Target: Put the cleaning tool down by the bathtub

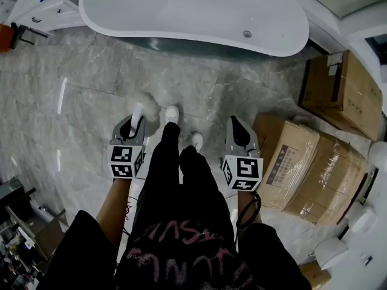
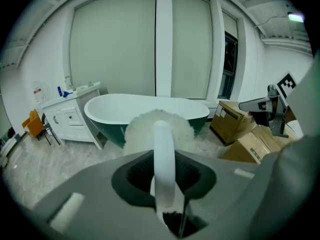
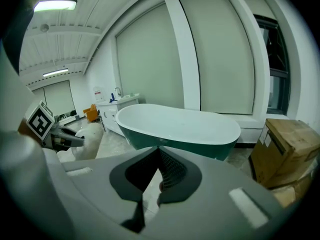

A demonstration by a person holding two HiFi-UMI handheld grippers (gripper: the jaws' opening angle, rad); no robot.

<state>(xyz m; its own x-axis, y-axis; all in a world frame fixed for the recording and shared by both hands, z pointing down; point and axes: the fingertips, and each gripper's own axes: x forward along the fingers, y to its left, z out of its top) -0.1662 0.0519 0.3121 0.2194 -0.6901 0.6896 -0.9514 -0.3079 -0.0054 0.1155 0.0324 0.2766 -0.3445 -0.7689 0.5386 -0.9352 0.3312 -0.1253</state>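
- Left gripper (image 1: 136, 121) pinching the white handle of the fluffy duster (image 1: 147, 104), short of the bathtub (image 1: 199, 14)
- Right gripper (image 1: 236, 124) pressed together, empty
- Probably light, soft-headed; best held by the stiff handle

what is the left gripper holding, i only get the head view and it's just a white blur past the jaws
Observer: The left gripper is shut on the cleaning tool: a white handle runs out between the jaws to a fluffy white head.
Operator: and the right one, got anything
Observer: No. The right gripper view shows the right gripper with its jaws together and nothing between them.
Operator: what's behind the tub
Observer: Tall windows with pale blinds drawn stand behind the bathtub.
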